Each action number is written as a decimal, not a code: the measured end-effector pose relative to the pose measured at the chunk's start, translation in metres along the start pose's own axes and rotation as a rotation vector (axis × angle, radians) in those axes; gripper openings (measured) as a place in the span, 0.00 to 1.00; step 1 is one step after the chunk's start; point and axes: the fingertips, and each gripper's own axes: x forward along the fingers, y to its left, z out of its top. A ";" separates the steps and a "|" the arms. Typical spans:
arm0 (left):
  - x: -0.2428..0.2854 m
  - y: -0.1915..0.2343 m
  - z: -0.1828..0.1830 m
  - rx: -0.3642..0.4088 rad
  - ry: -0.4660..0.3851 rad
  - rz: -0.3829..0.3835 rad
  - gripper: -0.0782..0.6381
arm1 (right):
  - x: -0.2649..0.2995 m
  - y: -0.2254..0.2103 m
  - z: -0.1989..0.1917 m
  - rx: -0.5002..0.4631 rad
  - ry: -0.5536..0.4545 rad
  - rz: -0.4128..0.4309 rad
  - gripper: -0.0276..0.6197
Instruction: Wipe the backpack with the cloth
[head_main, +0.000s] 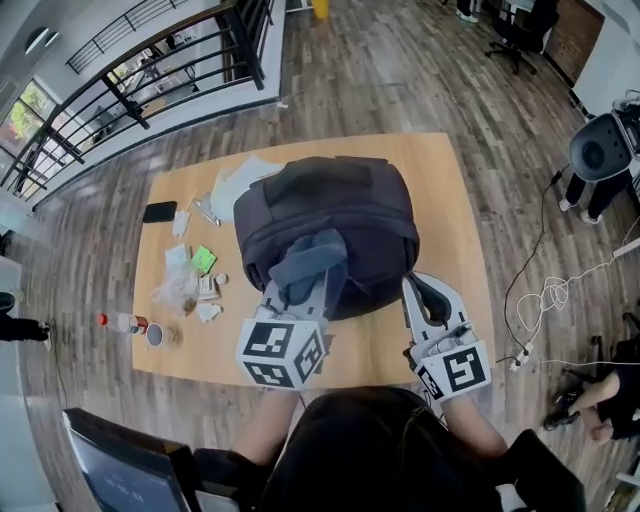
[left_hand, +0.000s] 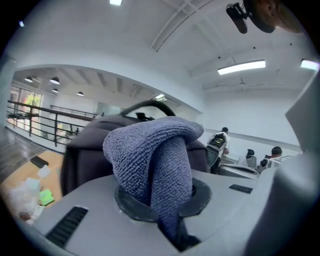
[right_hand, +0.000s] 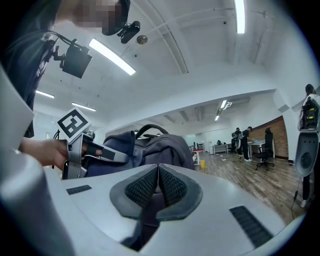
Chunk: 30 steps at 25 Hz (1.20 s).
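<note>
A dark backpack (head_main: 325, 215) lies flat on the wooden table (head_main: 450, 200). My left gripper (head_main: 298, 292) is shut on a blue-grey cloth (head_main: 310, 258), which rests on the near end of the backpack. In the left gripper view the cloth (left_hand: 152, 160) bulges out of the jaws, and the backpack (left_hand: 82, 155) lies just behind it. My right gripper (head_main: 412, 290) sits at the backpack's near right corner. Its jaws are shut with nothing between them (right_hand: 158, 184). The right gripper view shows the backpack (right_hand: 165, 147) ahead, and the left gripper (right_hand: 97, 154) with the cloth at the left.
Left of the backpack lie a phone (head_main: 159, 211), white papers (head_main: 238, 182), a green packet (head_main: 204, 259), a plastic bag (head_main: 178, 290), a small bottle (head_main: 122, 322) and a cup (head_main: 157, 335). Cables (head_main: 545, 298) trail on the floor at the right. A screen (head_main: 125, 468) stands at the near left.
</note>
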 end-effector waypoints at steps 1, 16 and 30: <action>-0.010 0.016 0.003 -0.004 -0.010 0.047 0.16 | 0.006 0.006 0.000 0.000 0.000 0.021 0.06; 0.017 0.002 0.008 0.069 -0.002 0.015 0.16 | -0.001 0.003 0.005 -0.068 -0.004 0.004 0.06; 0.021 -0.036 0.001 0.099 0.017 -0.101 0.16 | -0.016 0.008 0.019 -0.058 -0.051 0.045 0.06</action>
